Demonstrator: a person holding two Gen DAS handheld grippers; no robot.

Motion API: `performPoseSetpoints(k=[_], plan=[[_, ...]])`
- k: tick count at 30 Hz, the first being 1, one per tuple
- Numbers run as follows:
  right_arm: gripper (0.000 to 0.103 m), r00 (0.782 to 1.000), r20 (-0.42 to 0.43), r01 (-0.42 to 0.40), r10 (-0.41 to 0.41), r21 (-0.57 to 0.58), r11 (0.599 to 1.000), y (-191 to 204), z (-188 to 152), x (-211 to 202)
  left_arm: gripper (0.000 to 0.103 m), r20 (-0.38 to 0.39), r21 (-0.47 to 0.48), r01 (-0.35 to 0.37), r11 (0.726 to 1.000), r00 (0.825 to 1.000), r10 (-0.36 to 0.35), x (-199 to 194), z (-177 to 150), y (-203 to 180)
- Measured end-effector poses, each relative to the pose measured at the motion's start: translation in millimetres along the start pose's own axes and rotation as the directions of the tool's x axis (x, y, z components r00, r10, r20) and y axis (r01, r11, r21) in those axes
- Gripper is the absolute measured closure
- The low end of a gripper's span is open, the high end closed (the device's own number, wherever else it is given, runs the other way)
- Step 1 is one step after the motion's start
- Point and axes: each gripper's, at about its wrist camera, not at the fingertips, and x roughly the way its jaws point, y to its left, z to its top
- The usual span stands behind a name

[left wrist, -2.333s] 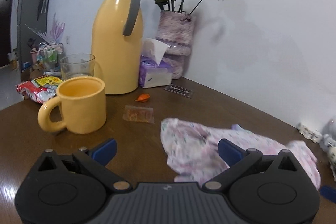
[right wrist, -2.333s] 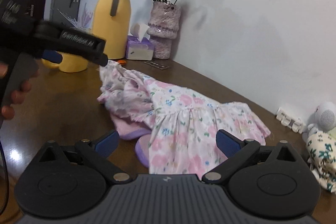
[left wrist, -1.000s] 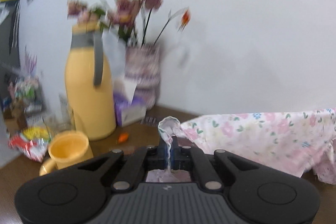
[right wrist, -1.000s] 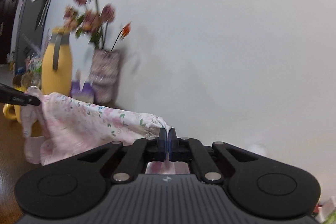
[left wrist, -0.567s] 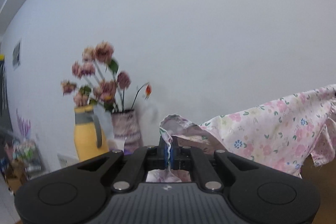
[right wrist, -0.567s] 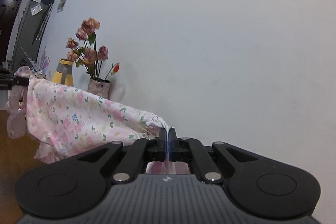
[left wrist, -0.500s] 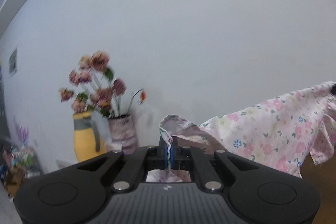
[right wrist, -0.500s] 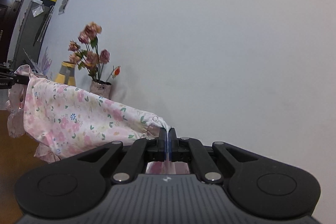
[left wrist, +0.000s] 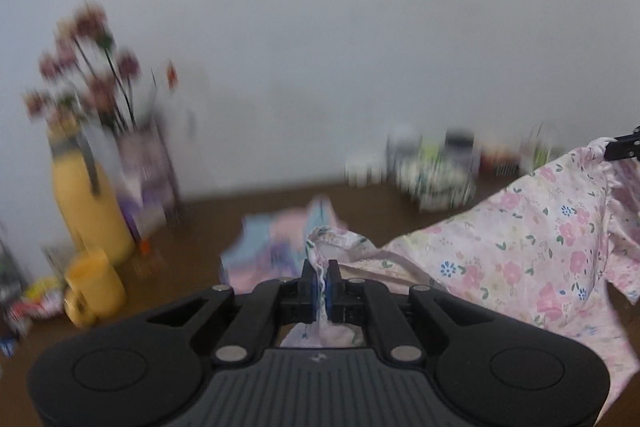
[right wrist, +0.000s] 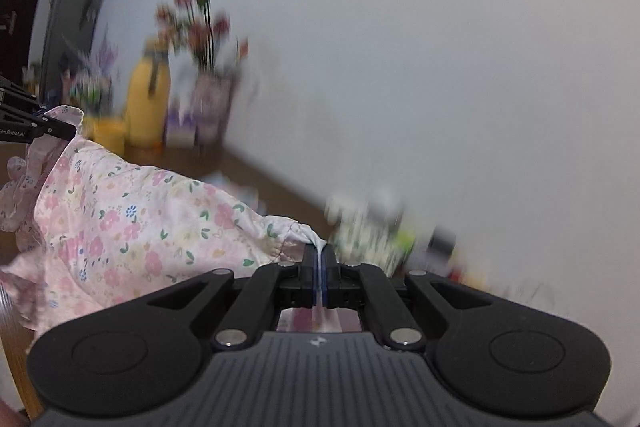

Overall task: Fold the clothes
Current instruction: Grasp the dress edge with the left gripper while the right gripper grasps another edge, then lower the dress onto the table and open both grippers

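Floral garment held spread in the air, ready to be laid out

The floral garment [left wrist: 532, 227] is stretched above the wooden table [left wrist: 200, 227], one edge clamped in the left gripper [left wrist: 320, 277], the other in the right gripper [right wrist: 319, 281]; lowering it flat is judged the next requirement.

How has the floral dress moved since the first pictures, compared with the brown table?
Yes. The floral dress went up: it hangs stretched between the left tool and right tool, above the table.

Thin floral cotton-like cloth garment [left wrist: 532, 239], matt black plastic tool [left wrist: 320, 279], smooth brown wooden table [left wrist: 208, 227]
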Motion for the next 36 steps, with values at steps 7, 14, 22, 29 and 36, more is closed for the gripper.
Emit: performPoseSetpoints(k=[7, 14, 22, 29, 36], plan=[[0.102, 0.978, -0.206, -0.021, 0.038, 0.084, 0.996, -9.4, -46.3, 113.9, 0.1, -0.142, 0.016, 0.016, 1.0, 0.99, -0.014, 104.4, -33.3, 8.7], [0.101, 0.958, -0.283, -0.008, 0.05, 0.148, 0.989, -17.9, -57.8, 184.8, 0.096, -0.186, 0.031, 0.026, 0.999, 0.982, -0.019, 154.1, -34.9, 17.3], [0.071, 0.958, -0.283, 0.011, 0.047, 0.2, 0.98, -30.1, -65.2, 222.7, 0.059, -0.217, 0.016, 0.016, 1.0, 0.976, -0.012, 177.4, -38.2, 24.4], [0.031, 0.983, -0.155, -0.054, 0.098, 0.262, 0.963, -47.0, -59.8, 163.6, 0.018, -0.166, -0.062, -0.022, 0.998, 0.986, 0.011, 119.6, -38.8, 53.3], [0.023, 0.976, -0.143, -0.141, 0.165, 0.164, 0.976, -21.5, -83.4, 86.3, 0.017, -0.21, -0.12, -0.003, 0.993, 0.977, -0.022, 76.5, -66.2, 69.0]])
